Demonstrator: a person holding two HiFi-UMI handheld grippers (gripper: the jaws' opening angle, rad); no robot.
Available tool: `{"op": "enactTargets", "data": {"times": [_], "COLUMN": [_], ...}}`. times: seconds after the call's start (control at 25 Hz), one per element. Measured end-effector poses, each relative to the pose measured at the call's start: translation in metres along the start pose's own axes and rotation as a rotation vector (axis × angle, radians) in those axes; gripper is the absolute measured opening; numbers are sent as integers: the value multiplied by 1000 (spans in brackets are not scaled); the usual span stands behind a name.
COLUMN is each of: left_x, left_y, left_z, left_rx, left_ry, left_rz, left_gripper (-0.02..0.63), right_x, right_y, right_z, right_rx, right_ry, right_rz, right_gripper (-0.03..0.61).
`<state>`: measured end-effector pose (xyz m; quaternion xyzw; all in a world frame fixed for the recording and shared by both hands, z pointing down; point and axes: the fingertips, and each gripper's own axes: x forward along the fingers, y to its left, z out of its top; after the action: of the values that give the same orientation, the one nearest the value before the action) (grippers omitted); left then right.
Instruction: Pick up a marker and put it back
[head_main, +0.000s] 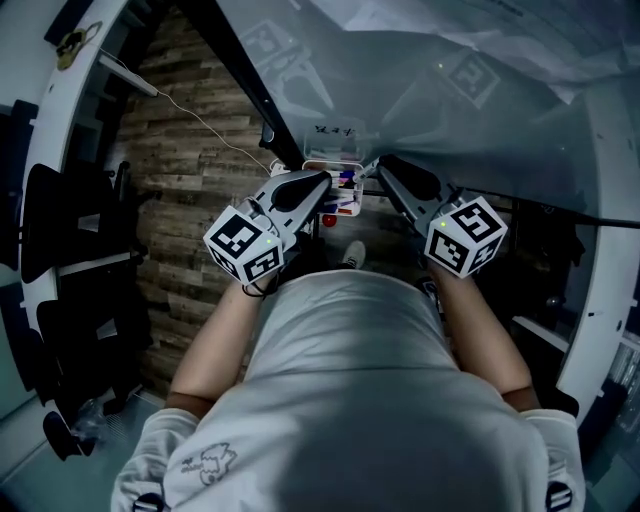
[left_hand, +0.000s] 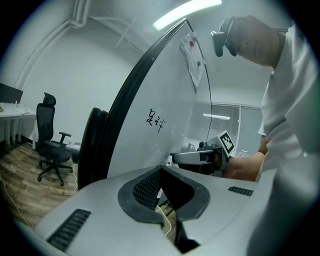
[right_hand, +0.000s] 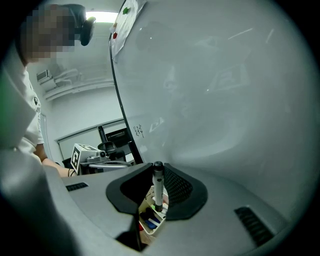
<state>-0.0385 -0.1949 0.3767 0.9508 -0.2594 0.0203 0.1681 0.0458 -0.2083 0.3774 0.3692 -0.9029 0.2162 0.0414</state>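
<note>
In the right gripper view a dark marker (right_hand: 158, 186) stands upright between the jaws of my right gripper (right_hand: 150, 189), which is shut on it. Its lower end hangs just above a white holder (right_hand: 150, 226) filled with coloured markers. From the head view that holder (head_main: 333, 164) sits at the whiteboard's lower edge, with my left gripper (head_main: 318, 188) on its left and my right gripper (head_main: 380, 172) on its right. My left gripper (left_hand: 167, 189) is slightly open and empty, and I see floor and a white cable through its gap.
The whiteboard (head_main: 450, 90) fills the upper right and carries a small scribble (head_main: 335, 128). Its black frame (left_hand: 95, 145) stands left of my left gripper. An office chair (left_hand: 50, 150) stands on the wooden floor (head_main: 190, 190). The person's torso and arms fill the lower part of the head view.
</note>
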Motion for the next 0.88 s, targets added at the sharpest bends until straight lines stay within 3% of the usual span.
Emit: {"op": "enactTargets", "data": {"times": [0.88], "left_x": [5], "left_y": [9], "left_z": [-18], "left_rx": [-41], "left_ry": [44], "left_rz": [-14], "left_gripper": [5], "right_x": [9], "right_y": [-17], "right_z": [-26], "right_rx": [79], "right_ry": [26], "right_rz": [-29], "right_gripper": [77]}}
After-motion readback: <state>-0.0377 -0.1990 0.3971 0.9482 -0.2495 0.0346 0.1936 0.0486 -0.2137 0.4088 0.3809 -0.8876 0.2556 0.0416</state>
